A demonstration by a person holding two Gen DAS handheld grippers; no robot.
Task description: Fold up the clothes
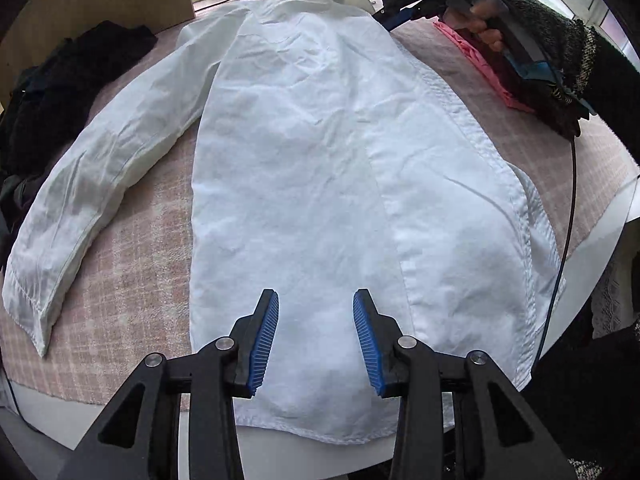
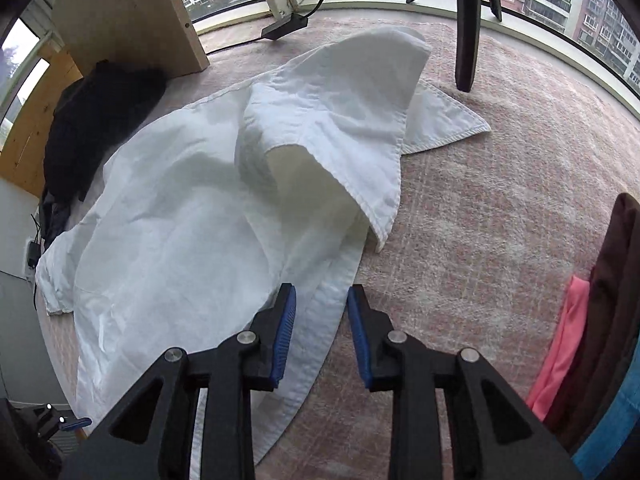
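Currently white shirt flat on table, long axis hem-to-collar. Left tool spread, empty, over hem. Right tool spread, empty, over placket edge near collar; left sleeve outstretched.

Both wrist views steeply down, close over white shirt.

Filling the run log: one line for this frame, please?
stage: fold underway | white shirt: flat on pink cloth, one side folded in | left tool: open over hem | right tool: open over placket edge | held: nothing
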